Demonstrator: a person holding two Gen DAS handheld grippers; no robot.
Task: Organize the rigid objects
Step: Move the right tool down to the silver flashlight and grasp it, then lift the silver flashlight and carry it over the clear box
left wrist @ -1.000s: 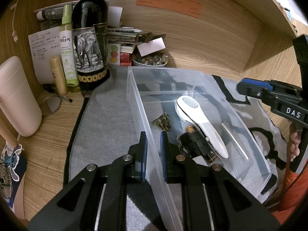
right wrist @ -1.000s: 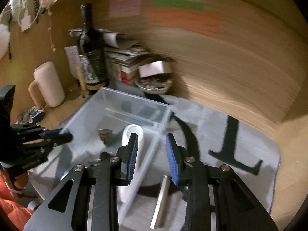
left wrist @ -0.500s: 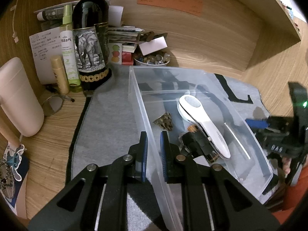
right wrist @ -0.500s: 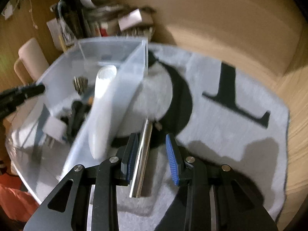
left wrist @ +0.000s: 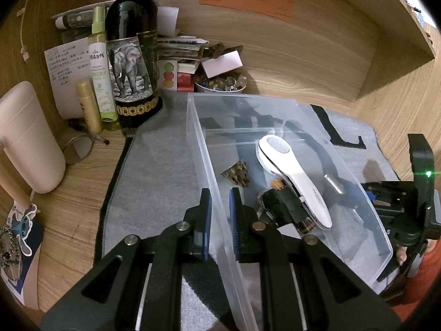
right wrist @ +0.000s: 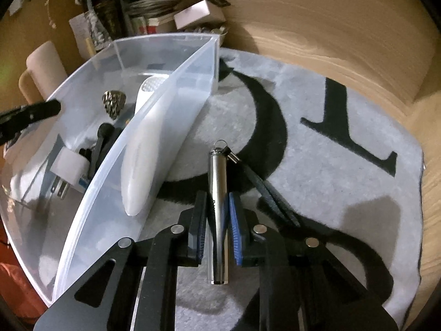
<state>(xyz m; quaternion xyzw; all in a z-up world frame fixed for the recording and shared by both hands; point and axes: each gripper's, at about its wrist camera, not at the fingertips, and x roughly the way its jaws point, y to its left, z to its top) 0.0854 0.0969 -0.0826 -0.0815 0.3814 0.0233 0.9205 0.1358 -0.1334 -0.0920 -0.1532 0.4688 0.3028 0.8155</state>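
The right gripper has just closed its jaws on the metal tube, which lies on the grey mat just beside the clear bin. The left gripper pinches the bin's near wall, its pads pressed on either side. A white handheld device lies in the bin.

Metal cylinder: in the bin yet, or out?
Out. The metal cylinder lies on the grey mat beside the clear bin.
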